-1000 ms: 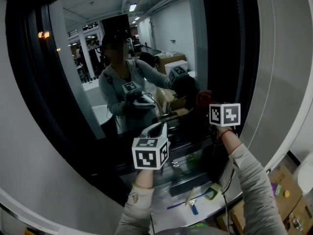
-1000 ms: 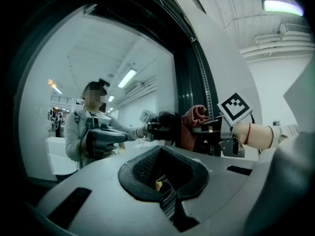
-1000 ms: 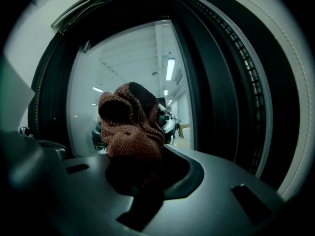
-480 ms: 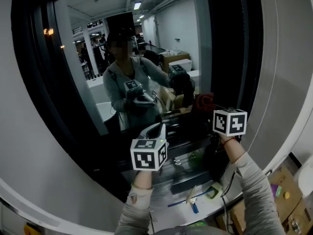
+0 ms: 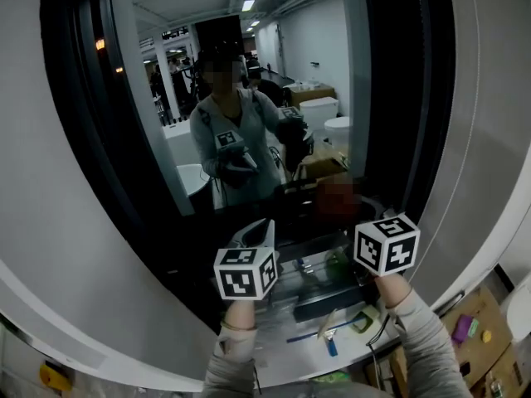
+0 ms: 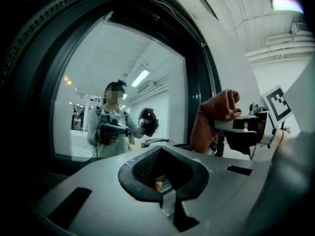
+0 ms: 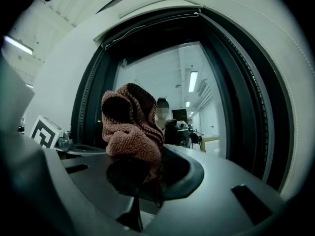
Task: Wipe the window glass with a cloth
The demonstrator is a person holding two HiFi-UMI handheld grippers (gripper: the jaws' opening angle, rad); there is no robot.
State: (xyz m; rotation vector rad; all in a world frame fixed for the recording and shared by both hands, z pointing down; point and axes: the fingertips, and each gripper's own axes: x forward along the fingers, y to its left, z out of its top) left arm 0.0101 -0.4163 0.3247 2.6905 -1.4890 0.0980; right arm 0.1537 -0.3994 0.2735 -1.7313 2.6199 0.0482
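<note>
A reddish-brown knitted cloth is bunched between the jaws of my right gripper, which is shut on it. In the head view the cloth is a blurred patch low on the right of the window glass, ahead of the right gripper; whether it touches the pane I cannot tell. My left gripper hovers to the left, below the glass. Its jaws are shut with nothing in them. From the left gripper view the cloth hangs at the right.
A dark window frame rings the glass, with pale wall to the right. The pane reflects a person holding both grippers. Below lie a ledge with a blue pen and a green tape roll, and cardboard boxes.
My right gripper has moved downward with the cloth, lower on the glass. The left gripper has sunk a little. The head view has shifted slightly.
</note>
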